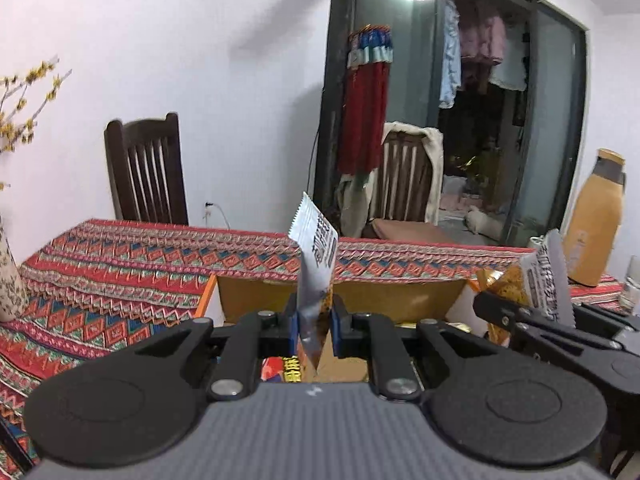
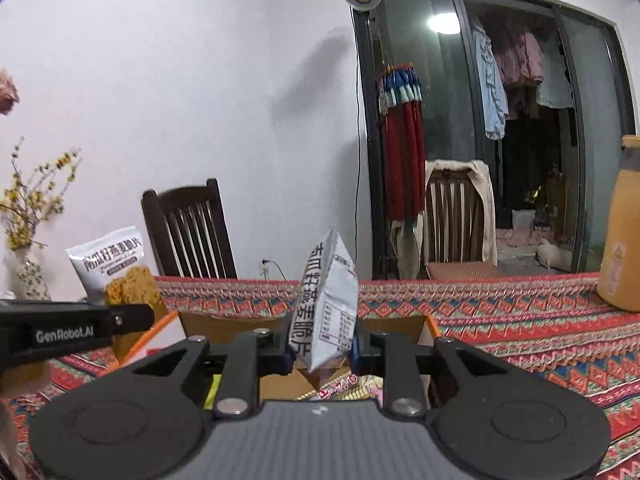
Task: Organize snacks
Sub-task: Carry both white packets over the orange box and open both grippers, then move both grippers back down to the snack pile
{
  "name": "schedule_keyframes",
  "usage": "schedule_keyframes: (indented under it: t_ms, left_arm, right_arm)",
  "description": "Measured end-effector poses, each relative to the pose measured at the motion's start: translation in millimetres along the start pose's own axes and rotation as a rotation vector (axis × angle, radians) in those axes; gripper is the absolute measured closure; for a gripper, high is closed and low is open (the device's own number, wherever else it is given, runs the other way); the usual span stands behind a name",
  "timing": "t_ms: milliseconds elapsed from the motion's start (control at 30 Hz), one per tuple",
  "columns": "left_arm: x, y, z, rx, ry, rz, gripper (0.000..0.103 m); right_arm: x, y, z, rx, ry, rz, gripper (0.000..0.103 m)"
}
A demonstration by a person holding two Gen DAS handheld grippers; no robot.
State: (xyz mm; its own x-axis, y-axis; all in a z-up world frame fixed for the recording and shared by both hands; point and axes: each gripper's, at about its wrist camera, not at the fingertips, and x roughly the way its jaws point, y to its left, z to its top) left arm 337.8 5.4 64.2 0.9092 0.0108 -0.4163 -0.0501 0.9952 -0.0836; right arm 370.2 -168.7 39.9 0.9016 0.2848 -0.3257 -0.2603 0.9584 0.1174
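My left gripper (image 1: 314,320) is shut on a white and orange snack packet (image 1: 316,256), held upright over an open cardboard box (image 1: 256,292). My right gripper (image 2: 322,344) is shut on a second white snack packet (image 2: 328,300), also upright above the box (image 2: 224,326). Each gripper's packet shows in the other view: the right one's at the right of the left wrist view (image 1: 536,280), the left one's at the left of the right wrist view (image 2: 116,268). More snack packs (image 2: 348,386) lie inside the box.
A patterned red tablecloth (image 1: 120,264) covers the table. A tan bottle (image 1: 592,224) and a glass (image 1: 630,284) stand at the right. A vase with yellow flowers (image 2: 28,240) stands at the left. Two wooden chairs (image 1: 148,168) stand behind the table.
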Motion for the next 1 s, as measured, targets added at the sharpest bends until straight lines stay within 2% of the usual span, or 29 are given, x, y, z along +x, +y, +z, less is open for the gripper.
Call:
schedule_keyframes:
  t_ms: [100,333,400,433,467,500,533,567,600,700,1000]
  left_arm:
    - [13,8,-12,-0.013,0.005,0.019,0.088]
    - [27,17,-21,-0.023,0.05,0.009,0.088]
    - [26,16,-23,-0.032,0.05,0.013,0.083]
    - [24,18,-23,-0.039,0.044,0.012,0.069]
    - [21,21,-23,-0.051,0.033,0.006,0.059]
    - [19,22,-22,-0.062,0.019,0.01,0.038]
    - [15,24,-22,-0.073,0.001,0.026,0.013]
    - [11,25,-21,-0.083,-0.02,0.039,0.005]
    - [7,28,-21,-0.088,-0.044,0.045,0.0]
    - [-1,29,-19,-0.101,-0.067,0.047,0.0]
    - [-4,29,-18,-0.109,-0.069,0.038,0.0]
  right_arm:
    - [9,-4,-14,0.007,0.017,0.008,0.079]
    - [27,-9,-28,0.017,0.089,0.014,0.078]
    - [27,-10,-30,0.023,0.092,-0.003,0.076]
    - [27,-11,-29,0.026,0.089,-0.009,0.07]
    - [25,-12,-29,0.032,0.084,-0.013,0.056]
    - [23,-13,-29,0.037,0.075,-0.02,0.046]
    - [21,-14,-29,0.038,0.067,-0.028,0.027]
    - [19,-13,-29,0.035,0.062,-0.031,0.015]
    - [17,-13,-29,0.034,0.058,-0.034,0.012]
    - [13,-14,-27,0.036,0.055,-0.045,0.001]
    - [5,-14,-24,0.043,0.044,-0.074,0.0]
